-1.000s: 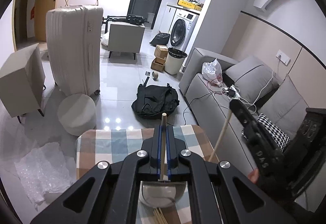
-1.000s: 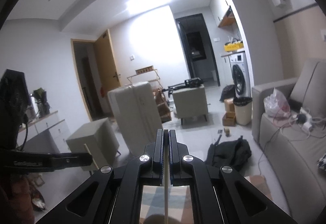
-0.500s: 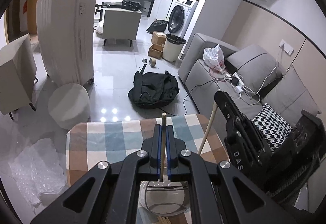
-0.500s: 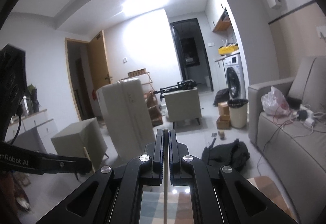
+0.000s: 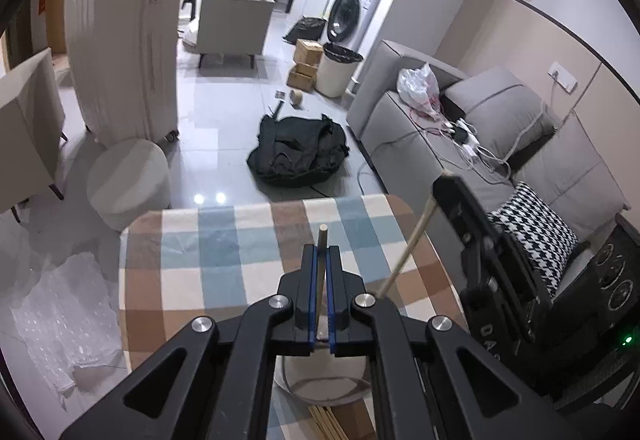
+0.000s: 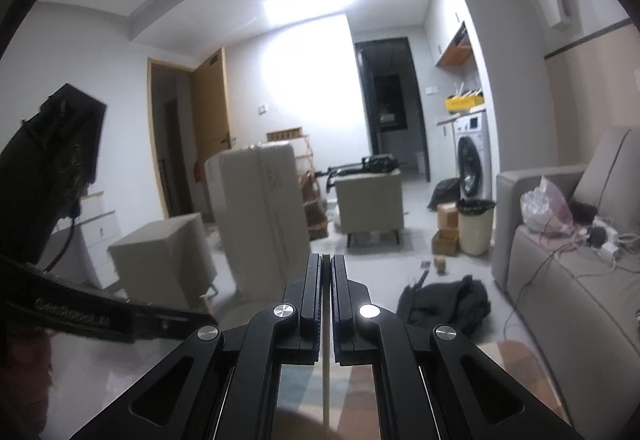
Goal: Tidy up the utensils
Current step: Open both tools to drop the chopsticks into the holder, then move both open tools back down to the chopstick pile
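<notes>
In the left wrist view my left gripper (image 5: 321,254) is shut on a wooden chopstick (image 5: 322,231) whose tip pokes out past the blue pads, above a round container (image 5: 326,380) on the checked tablecloth (image 5: 224,260). Several more chopsticks (image 5: 326,422) lie near the bottom edge. At the right, the right gripper (image 5: 448,186) holds a second pale chopstick (image 5: 408,252) slanting down toward the table. In the right wrist view my right gripper (image 6: 326,264) is shut on that chopstick (image 6: 326,380), which runs down between the fingers. The left gripper's arm (image 6: 100,316) crosses the lower left.
Beyond the table's far edge lie a black bag (image 5: 298,150), a round stool (image 5: 128,182), a white suitcase (image 5: 124,56) and a bin (image 5: 338,70). A grey sofa (image 5: 472,136) with cables and a houndstooth cushion (image 5: 532,232) runs along the right. Bubble wrap (image 5: 60,324) lies at the left.
Both grippers have come down and the left one tips further downward, so more of the checked table shows. The right gripper and its chopstick sit lower beside the left. Both stay shut.
</notes>
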Available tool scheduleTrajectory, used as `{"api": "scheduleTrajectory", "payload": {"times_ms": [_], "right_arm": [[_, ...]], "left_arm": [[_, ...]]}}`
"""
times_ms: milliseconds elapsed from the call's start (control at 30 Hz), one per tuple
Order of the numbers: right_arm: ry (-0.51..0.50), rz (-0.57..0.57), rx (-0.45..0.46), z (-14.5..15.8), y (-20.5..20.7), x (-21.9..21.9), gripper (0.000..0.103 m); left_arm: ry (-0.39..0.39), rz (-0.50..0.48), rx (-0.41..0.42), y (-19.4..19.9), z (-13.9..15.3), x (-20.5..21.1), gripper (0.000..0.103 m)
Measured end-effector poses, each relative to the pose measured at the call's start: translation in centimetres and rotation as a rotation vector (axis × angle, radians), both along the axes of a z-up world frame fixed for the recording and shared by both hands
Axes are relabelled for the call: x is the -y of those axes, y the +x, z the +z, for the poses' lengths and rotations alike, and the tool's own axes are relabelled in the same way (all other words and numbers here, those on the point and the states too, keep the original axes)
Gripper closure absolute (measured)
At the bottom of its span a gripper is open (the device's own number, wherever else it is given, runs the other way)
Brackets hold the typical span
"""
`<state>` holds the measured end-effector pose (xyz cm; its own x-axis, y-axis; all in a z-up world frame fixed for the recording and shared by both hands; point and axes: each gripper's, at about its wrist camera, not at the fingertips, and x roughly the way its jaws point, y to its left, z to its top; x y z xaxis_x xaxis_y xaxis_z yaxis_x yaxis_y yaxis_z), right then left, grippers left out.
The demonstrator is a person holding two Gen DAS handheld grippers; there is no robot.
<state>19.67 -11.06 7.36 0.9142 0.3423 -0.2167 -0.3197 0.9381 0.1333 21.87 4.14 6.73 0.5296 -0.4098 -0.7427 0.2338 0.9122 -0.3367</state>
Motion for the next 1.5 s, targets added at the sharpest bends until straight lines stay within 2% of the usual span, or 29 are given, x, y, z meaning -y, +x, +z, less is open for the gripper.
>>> {"api": "scheduleTrajectory", "payload": {"times_ms": [133, 167, 200, 233, 267, 333, 400, 533, 733, 833, 900, 1100, 1200, 1267, 1500], "right_arm": [[0.013, 0.069, -0.093, -0.6, -0.5, 0.7, 0.093], [0.022, 0.09, -0.122, -0.6, -0.5, 1.1, 0.079], [0.029, 0.097, -0.14, -0.7, -0.7, 1.3, 0.069], [0.041, 0.097, -0.161, -0.7, -0.9, 1.7, 0.051], [0.055, 0.091, -0.174, -0.4, -1.3, 2.2, 0.049], [0.076, 0.074, -0.181, 0.1, -2.3, 3.3, 0.048], [0.086, 0.056, -0.198, 0.6, -3.3, 4.2, 0.041], [0.094, 0.029, -0.203, 2.2, -6.4, 5.6, 0.034], [0.076, 0.027, -0.172, 4.3, -10.8, 5.6, 0.025], [0.071, 0.031, -0.157, 5.2, -12.9, 5.4, 0.019], [0.071, 0.034, -0.155, 5.4, -13.7, 5.4, 0.017], [0.072, 0.049, -0.17, 5.9, -16.2, 5.5, 0.01], [0.059, 0.057, -0.182, 5.8, -17.5, 5.3, 0.006], [0.05, 0.067, -0.196, 5.5, -18.2, 5.2, 0.003], [0.034, 0.072, -0.286, 3.2, -19.6, 5.5, 0.001]], "left_arm": [[0.022, -0.026, -0.02, -0.3, -0.1, 0.2, 0.101], [0.028, -0.021, -0.02, -0.5, 0.1, 0.1, 0.092], [0.04, -0.011, -0.019, -0.6, 0.1, 0.0, 0.084], [0.054, 0.009, -0.017, -0.9, 0.3, -0.2, 0.066], [0.052, 0.032, -0.008, -1.3, 0.6, -0.6, 0.059], [0.047, 0.064, 0.002, -2.2, 1.0, -1.4, 0.059], [0.05, 0.096, -0.006, -3.2, 1.7, -2.0, 0.056], [0.075, 0.162, 0.025, -5.8, 2.8, -2.6, 0.04], [0.097, 0.205, 0.075, -9.5, 4.4, -2.1, 0.038], [0.11, 0.232, 0.108, -11.0, 5.1, -1.6, 0.027], [0.121, 0.25, 0.134, -12.1, 5.5, -1.5, 0.025], [0.135, 0.275, 0.141, -13.9, 5.0, -1.3, 0.023], [0.141, 0.301, 0.149, -15.2, 4.6, -1.3, 0.018], [0.149, 0.308, 0.15, -15.7, 4.1, -1.2, 0.017], [0.161, 0.3, 0.136, -17.6, 1.3, -0.4, 0.016]]}}
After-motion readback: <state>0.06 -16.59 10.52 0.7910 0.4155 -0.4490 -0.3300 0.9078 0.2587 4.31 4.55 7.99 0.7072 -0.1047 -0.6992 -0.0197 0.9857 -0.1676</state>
